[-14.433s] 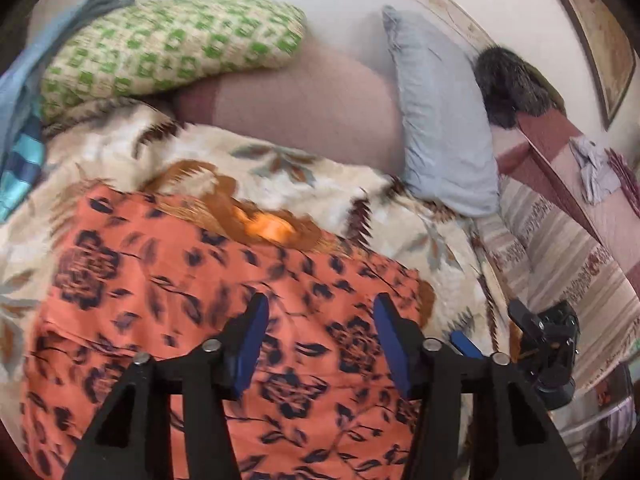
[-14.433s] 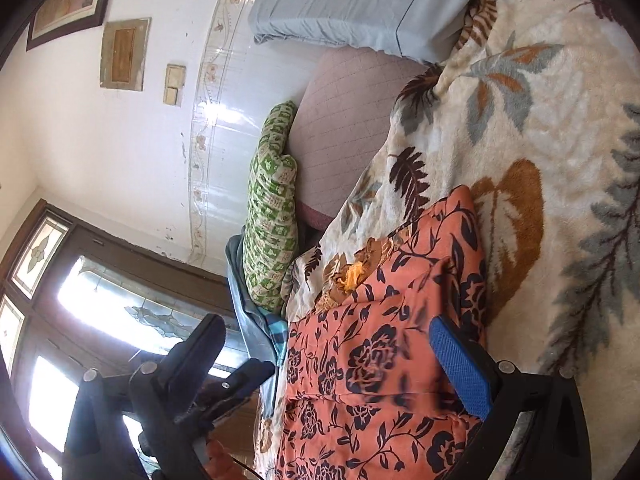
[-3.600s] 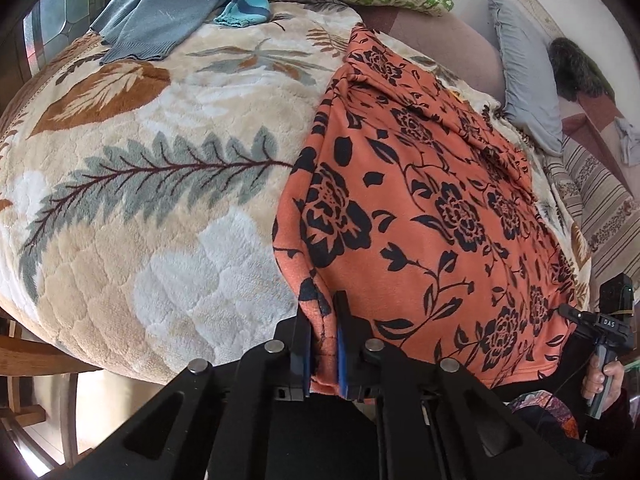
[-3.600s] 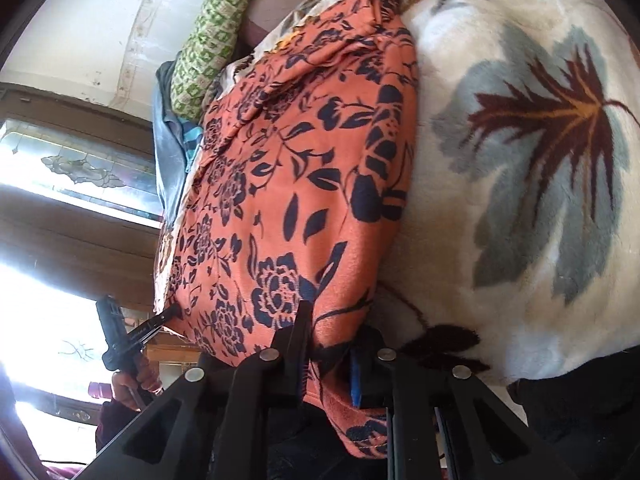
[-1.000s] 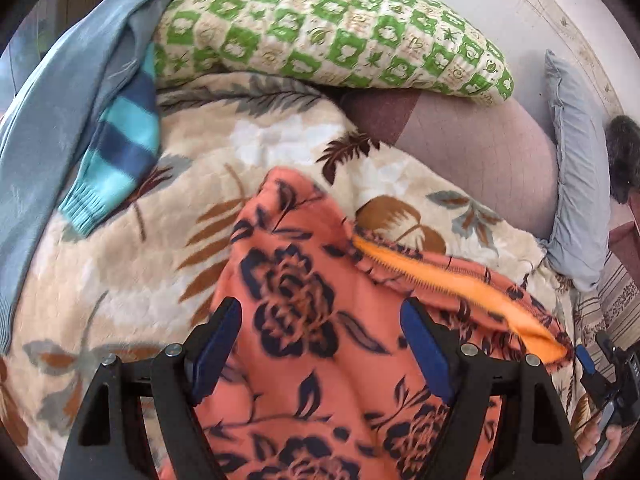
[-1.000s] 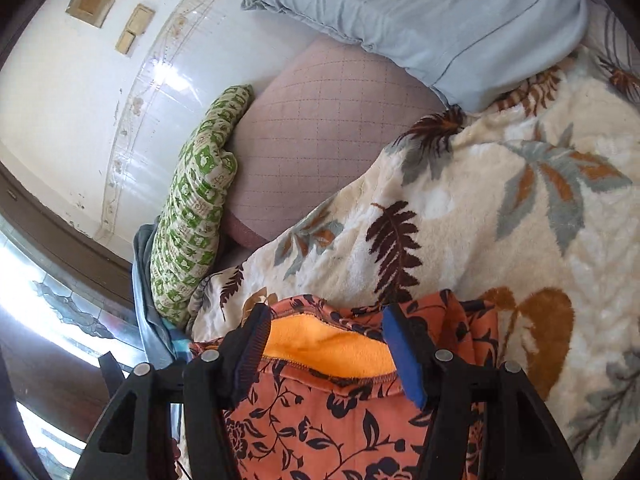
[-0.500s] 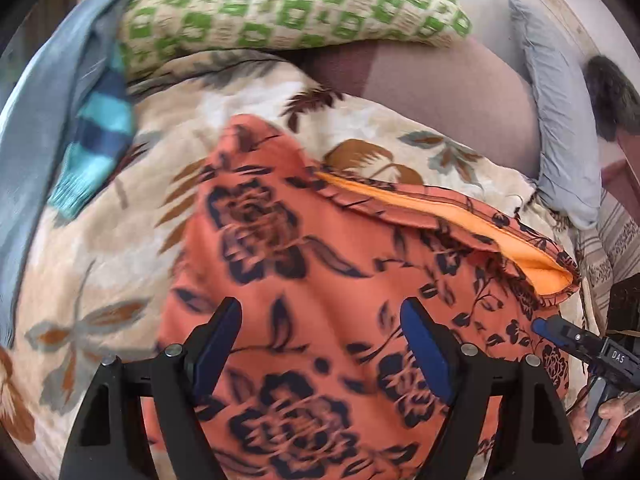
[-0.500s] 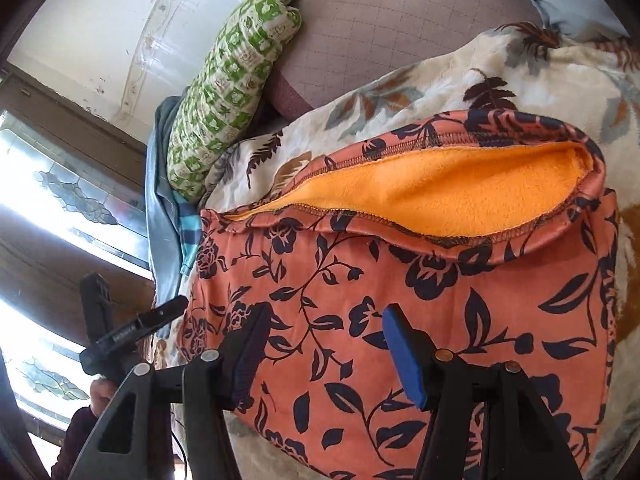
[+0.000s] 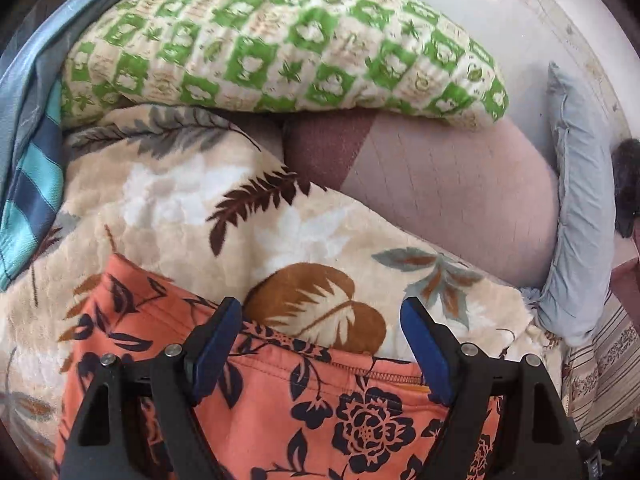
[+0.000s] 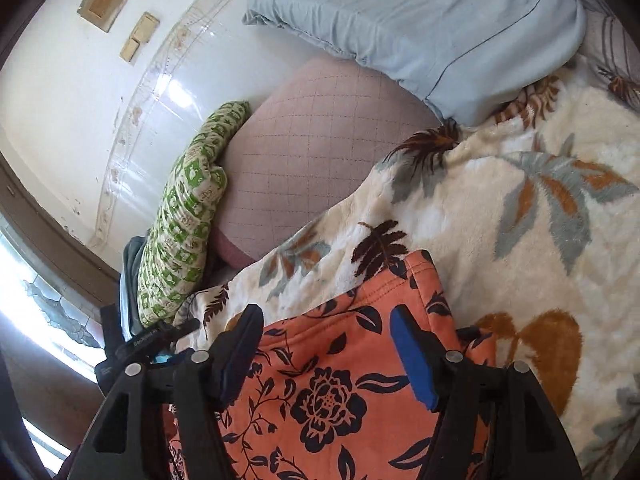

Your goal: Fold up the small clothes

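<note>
Left wrist view: taken low and close over the orange floral garment (image 9: 304, 412), looking forward between the spread fingers of the left gripper (image 9: 320, 344) toward the head of the bed. The green checked pillow (image 9: 280, 40) is seen across the top, the pale blue pillow (image 9: 580, 220) at far right.

Right wrist view: taken equally close over the same garment (image 10: 340, 392), from its other side, rolled so the wall runs diagonally. The right gripper (image 10: 324, 352) frames the lower edge.

Shared by both: garment edge, leaf-print blanket (image 9: 192, 200) (image 10: 520, 220), pink cushion (image 9: 452, 184) (image 10: 312, 152), both pillows (image 10: 184, 216) (image 10: 420, 20).
</note>
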The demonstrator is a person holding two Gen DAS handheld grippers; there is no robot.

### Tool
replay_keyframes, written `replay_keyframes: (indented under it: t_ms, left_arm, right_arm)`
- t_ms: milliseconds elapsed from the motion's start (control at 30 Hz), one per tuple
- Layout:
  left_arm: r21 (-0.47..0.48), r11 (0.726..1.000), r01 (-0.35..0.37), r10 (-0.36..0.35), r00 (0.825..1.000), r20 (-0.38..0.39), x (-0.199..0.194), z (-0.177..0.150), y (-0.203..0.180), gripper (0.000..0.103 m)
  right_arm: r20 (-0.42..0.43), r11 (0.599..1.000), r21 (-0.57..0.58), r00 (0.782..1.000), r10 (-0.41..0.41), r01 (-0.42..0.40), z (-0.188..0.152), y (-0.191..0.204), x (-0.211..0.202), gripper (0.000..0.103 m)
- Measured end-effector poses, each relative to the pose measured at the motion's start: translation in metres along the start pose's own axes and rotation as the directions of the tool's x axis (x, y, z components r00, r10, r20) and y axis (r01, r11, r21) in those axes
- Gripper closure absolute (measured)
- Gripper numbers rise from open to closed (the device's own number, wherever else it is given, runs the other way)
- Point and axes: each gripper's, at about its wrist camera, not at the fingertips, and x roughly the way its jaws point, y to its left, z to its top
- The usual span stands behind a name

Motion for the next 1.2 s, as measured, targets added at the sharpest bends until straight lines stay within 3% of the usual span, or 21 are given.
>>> replay_keyframes:
  t_ms: [133, 200, 333, 433, 567, 633, 733, 800, 833, 900, 933, 1000, 1033, 1133, 1200]
  left_arm:
    - [0.139, 0.986, -0.095, 0.105, 0.992, -0.073, -0.029, -0.024, 0.048, 0.021]
    - [0.145, 0.980, -0.136, 0.151, 0.983, -0.100, -0.046, -0.045, 0.093, 0.021]
    - [-0.025, 0.991, -0.128, 0.123, 0.980, -0.155, -0.078, -0.077, 0.176, 0.021]
    - [-0.152, 0.985, -0.081, 0.049, 0.977, -0.206, -0.087, -0.100, 0.207, 0.021]
    - [-0.195, 0.979, -0.064, 0.014, 0.969, -0.247, -0.081, -0.123, 0.211, 0.018]
    - [-0.163, 0.985, -0.056, 0.020, 0.977, -0.214, -0.079, -0.127, 0.203, 0.011]
    - [-0.104, 0.994, -0.023, 0.001, 0.978, -0.208, -0.076, -0.129, 0.186, 0.012]
    - [-0.076, 0.995, 0.062, -0.076, 0.977, -0.201, -0.079, -0.133, 0.171, 0.022]
    - [-0.048, 0.995, 0.084, -0.092, 0.974, -0.205, -0.080, -0.135, 0.161, 0.032]
    - [0.050, 0.998, 0.044, -0.033, 0.981, -0.193, -0.080, -0.139, 0.145, 0.035]
    - [0.084, 0.996, 0.026, -0.009, 0.981, -0.196, -0.077, -0.140, 0.140, 0.042]
    - [0.079, 0.997, 0.009, 0.008, 0.977, -0.211, -0.070, -0.141, 0.141, 0.044]
    - [0.047, 0.999, 0.016, -0.006, 0.976, -0.217, -0.068, -0.138, 0.148, 0.043]
    - [-0.048, 0.997, 0.068, -0.077, 0.970, -0.231, -0.063, -0.136, 0.158, 0.019]
    - [-0.039, 0.998, 0.057, -0.064, 0.973, -0.222, -0.060, -0.136, 0.153, 0.019]
  right_arm:
    - [-0.080, 0.996, 0.094, 0.997, 0.014, -0.007, 0.007, -0.017, -0.011, 0.031]
    - [-0.120, 0.992, 0.128, 0.993, 0.003, 0.012, 0.002, -0.027, -0.017, 0.030]
    - [-0.195, 0.980, 0.194, 0.981, -0.001, 0.040, -0.014, -0.051, -0.032, 0.030]
    - [-0.212, 0.970, 0.241, 0.977, 0.032, 0.020, -0.027, -0.065, -0.046, 0.030]
    - [-0.213, 0.951, 0.309, 0.972, 0.095, -0.025, -0.048, -0.079, -0.066, 0.030]
    - [-0.214, 0.942, 0.334, 0.973, 0.090, -0.014, -0.061, -0.088, -0.078, 0.030]
    - [-0.216, 0.922, 0.386, 0.972, 0.093, -0.003, -0.075, -0.103, -0.088, 0.030]
    - [-0.213, 0.905, 0.425, 0.970, 0.117, -0.016, -0.082, -0.112, -0.090, 0.030]
    - [-0.218, 0.900, 0.436, 0.967, 0.136, -0.028, -0.085, -0.114, -0.090, 0.030]
    - [-0.226, 0.897, 0.439, 0.961, 0.161, -0.047, -0.089, -0.114, -0.088, 0.030]
    - [-0.227, 0.898, 0.436, 0.959, 0.170, -0.056, -0.090, -0.112, -0.087, 0.030]
    - [-0.228, 0.892, 0.442, 0.950, 0.213, -0.094, -0.091, -0.107, -0.082, 0.030]
    - [-0.232, 0.890, 0.443, 0.945, 0.231, -0.109, -0.091, -0.104, -0.079, 0.030]
    - [-0.251, 0.930, 0.357, 0.950, 0.185, -0.087, -0.087, -0.085, -0.072, 0.030]
    - [-0.286, 0.953, 0.302, 0.954, 0.092, -0.002, -0.086, -0.077, -0.062, 0.030]
